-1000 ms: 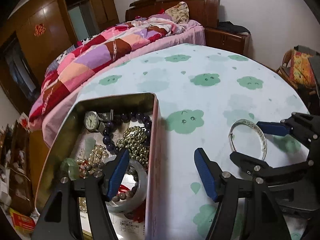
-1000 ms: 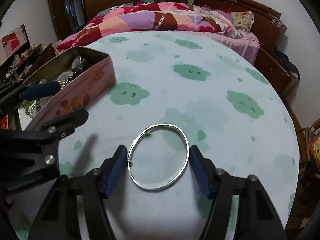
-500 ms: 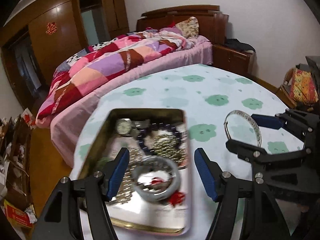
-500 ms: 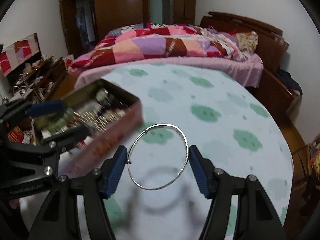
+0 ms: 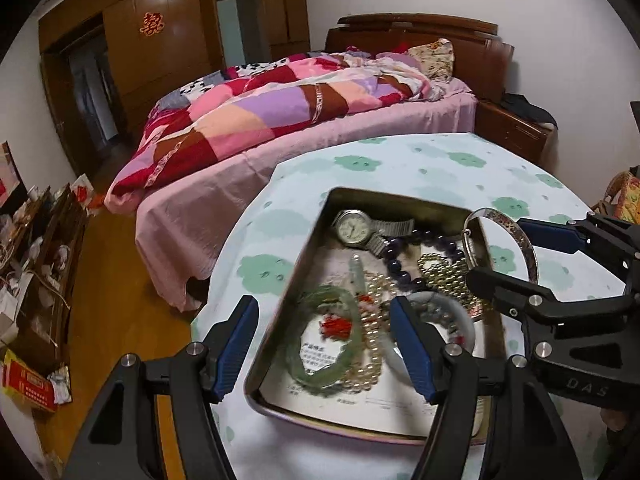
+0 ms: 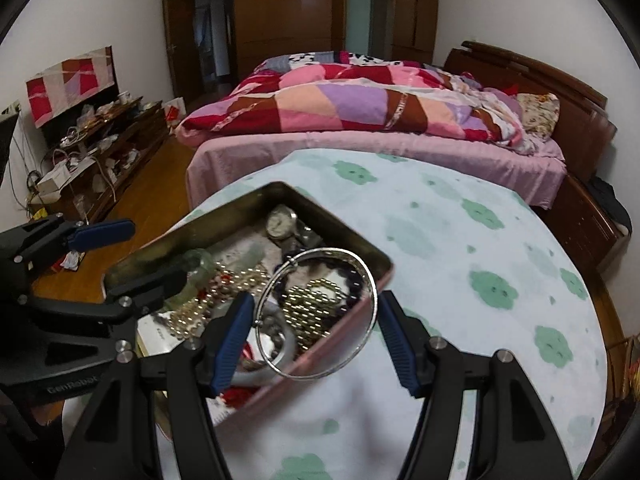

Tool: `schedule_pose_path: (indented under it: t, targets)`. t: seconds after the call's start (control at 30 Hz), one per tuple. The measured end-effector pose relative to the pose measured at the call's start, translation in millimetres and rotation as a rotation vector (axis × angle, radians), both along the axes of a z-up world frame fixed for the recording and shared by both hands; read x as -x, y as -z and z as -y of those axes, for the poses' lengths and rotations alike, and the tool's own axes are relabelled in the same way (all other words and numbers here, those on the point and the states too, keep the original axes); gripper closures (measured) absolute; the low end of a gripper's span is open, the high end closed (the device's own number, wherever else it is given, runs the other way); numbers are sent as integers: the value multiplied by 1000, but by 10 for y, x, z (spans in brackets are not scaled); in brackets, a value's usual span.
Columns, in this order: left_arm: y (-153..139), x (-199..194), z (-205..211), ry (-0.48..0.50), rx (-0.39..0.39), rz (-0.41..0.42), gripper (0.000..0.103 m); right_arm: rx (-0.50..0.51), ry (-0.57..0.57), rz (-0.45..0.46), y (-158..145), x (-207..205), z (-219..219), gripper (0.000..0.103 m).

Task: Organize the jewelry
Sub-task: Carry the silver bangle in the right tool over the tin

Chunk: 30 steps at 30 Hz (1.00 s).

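Observation:
A thin silver bangle [image 6: 374, 300] is clamped across its width between the blue pads of my right gripper [image 6: 316, 340]. It hangs in the air over the near right corner of an open metal tin [image 6: 340, 226]. In the left wrist view the bangle [image 5: 528, 248] and the right gripper [image 5: 516, 258] come in from the right, above the tin [image 5: 312, 240]. The tin holds a wristwatch [image 5: 352, 230], dark purple beads [image 5: 400, 270], gold beads [image 5: 444, 268], a green jade bangle [image 5: 324, 336] and pearls. My left gripper [image 5: 324, 346] is open and holds nothing, its fingers astride the tin's left wall.
The tin sits near the left edge of the round table with its cloud-print cloth [image 6: 480, 240]; beyond that edge is wooden floor [image 5: 112, 300]. A bed with a patchwork quilt [image 6: 360, 108] stands behind the table. A cluttered low cabinet [image 6: 100, 148] lines the left wall.
The right gripper lifted the bangle off the cloth and carried it left until it hung over the tin. The left gripper rose and drew back over the tin's left side, still open.

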<state>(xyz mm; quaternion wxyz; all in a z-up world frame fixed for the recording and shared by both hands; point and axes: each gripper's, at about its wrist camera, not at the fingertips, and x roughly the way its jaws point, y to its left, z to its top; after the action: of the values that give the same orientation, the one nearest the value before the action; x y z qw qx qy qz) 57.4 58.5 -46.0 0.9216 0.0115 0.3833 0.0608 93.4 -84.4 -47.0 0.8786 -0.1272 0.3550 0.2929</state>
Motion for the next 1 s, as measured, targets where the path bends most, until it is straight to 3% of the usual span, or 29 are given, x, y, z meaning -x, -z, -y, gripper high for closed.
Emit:
schedule_pose_path:
  t: [1.0]
  targets:
    - [171, -54, -200, -44, 26, -34, 35, 51, -60, -51, 189, 32, -264, 37]
